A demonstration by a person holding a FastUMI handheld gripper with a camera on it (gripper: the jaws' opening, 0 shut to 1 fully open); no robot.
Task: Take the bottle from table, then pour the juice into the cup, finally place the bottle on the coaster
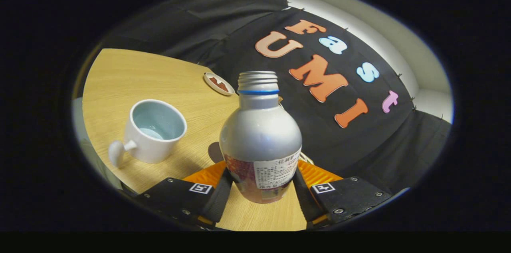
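Gripping the bottle [260, 141] low on both sides, the gripper [261, 189] held it upright, long axis vertical, open neck at twelve o'clock; the cup [153, 130] stood on the table [119, 77] near ten o'clock, coaster [218, 83] beyond at eleven

The bottle [260, 137], clamped between the two fingers of the gripper [261, 187], carries a white label panel [277, 173] of small print on its lower body, at about four o'clock from its centre; the print is too small to read. Each finger bears a square black-and-white marker [201, 188], a pattern without words or numbers.
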